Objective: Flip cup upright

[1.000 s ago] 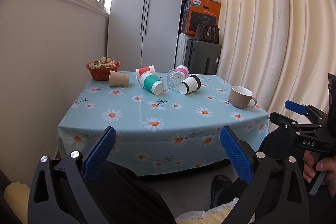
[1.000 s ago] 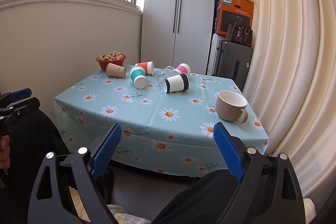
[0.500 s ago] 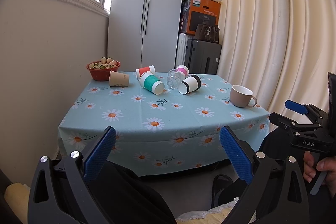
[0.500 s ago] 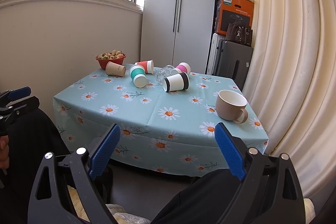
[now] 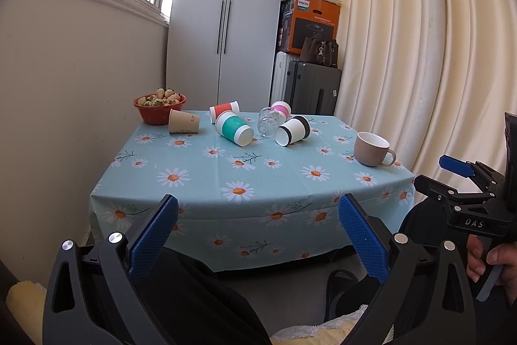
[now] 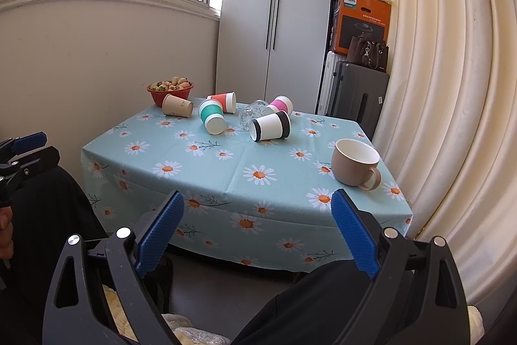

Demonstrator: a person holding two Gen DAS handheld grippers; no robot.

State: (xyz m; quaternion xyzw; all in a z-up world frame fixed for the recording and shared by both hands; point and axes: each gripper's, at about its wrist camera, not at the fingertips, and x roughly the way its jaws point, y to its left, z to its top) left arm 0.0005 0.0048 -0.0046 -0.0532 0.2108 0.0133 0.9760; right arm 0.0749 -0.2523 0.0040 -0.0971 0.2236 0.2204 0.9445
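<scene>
The pink-sleeved cup (image 5: 281,109) is half hidden behind the glass (image 5: 267,124); bowl contents unclear.

Both cameras sit low, short of the worktop's near edge, looking forward and slightly up along their own claw fingers. Left wrist view: left claw (image 5: 258,223) in the foreground, worktop (image 5: 258,183) well beyond it, right claw (image 5: 465,193) at its right margin. Right wrist view: right claw (image 6: 257,220), angled toward the worktop's (image 6: 226,170) right corner. Both views share the whole worktop, the wardrobe (image 5: 226,21) and the curtain (image 6: 436,86).
</scene>
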